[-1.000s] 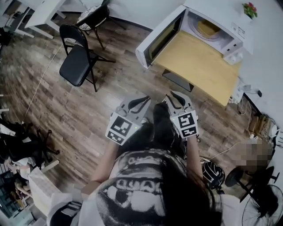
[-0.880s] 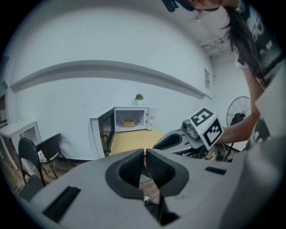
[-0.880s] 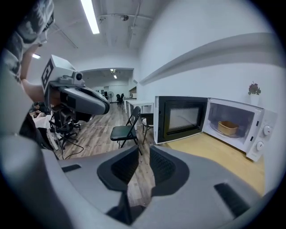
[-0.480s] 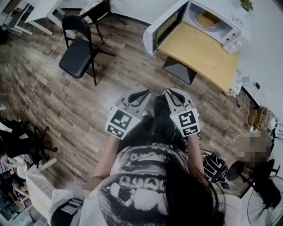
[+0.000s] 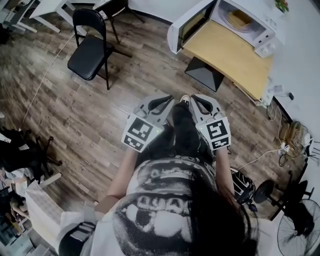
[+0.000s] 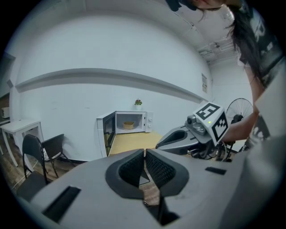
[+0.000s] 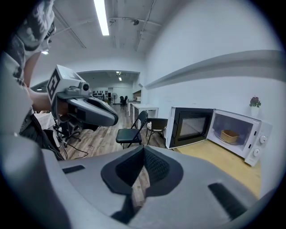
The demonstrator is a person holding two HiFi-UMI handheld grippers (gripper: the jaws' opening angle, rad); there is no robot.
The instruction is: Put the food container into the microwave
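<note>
The white microwave (image 5: 252,22) stands on a wooden table (image 5: 227,55) at the head view's top right, its door (image 5: 186,27) swung open. A tan food container (image 5: 240,19) sits inside on the turntable. Both grippers are held side by side in front of the person's body, well short of the table. My left gripper (image 5: 161,102) is shut with nothing in it, and so is my right gripper (image 5: 198,100). The left gripper view shows the container (image 6: 128,125) in the microwave (image 6: 134,121) far ahead. The right gripper view has the container (image 7: 229,134) at right.
A black folding chair (image 5: 90,47) stands on the wood floor at upper left, near a white table (image 5: 45,6). A dark stand (image 5: 204,74) sits under the wooden table. A small plant (image 5: 281,5) tops the microwave. Cables and a floor fan (image 5: 295,227) lie at right.
The microwave, table and chair have slid up and right in the head view, looking slightly farther off. Both grippers stay shut, side by side before the body.
</note>
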